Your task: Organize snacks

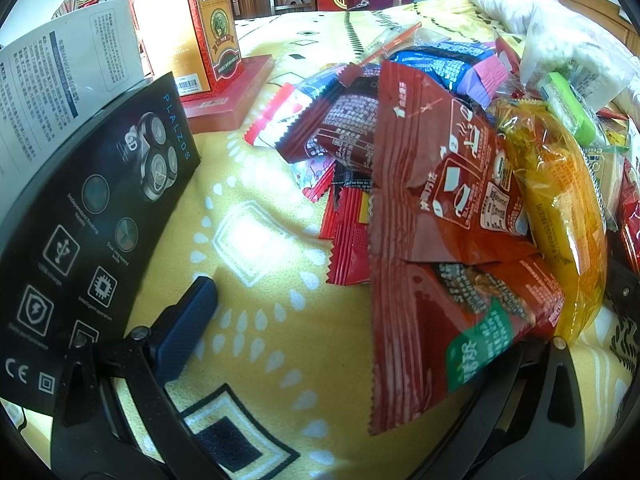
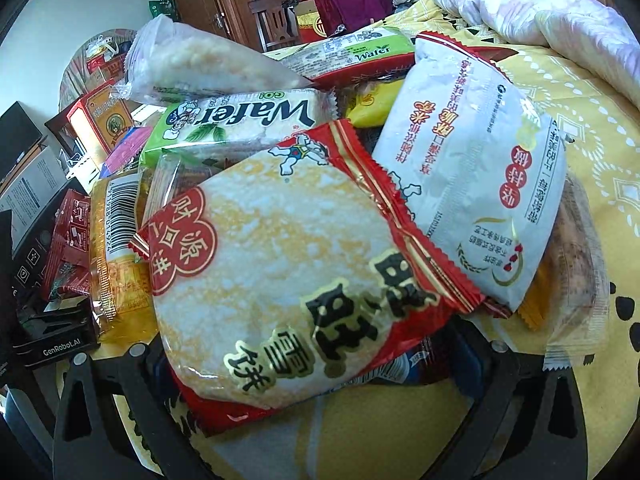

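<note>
A heap of snack packets lies on a yellow patterned cloth. In the left wrist view my left gripper stands wide open. Its blue left finger pad rests on bare cloth, and the right finger is hidden under dark red sachets and a yellow packet. In the right wrist view a large red-edged rice cracker packet lies across my right gripper and covers both fingertips. The jaws stand wide apart at its sides. A white packet and green wafer packs lie behind it.
A black shaver box, a white box and a red-and-orange carton on a flat red box stand at the left. A bag of white puffed pieces tops the heap. A crumpled quilt and wooden furniture lie behind.
</note>
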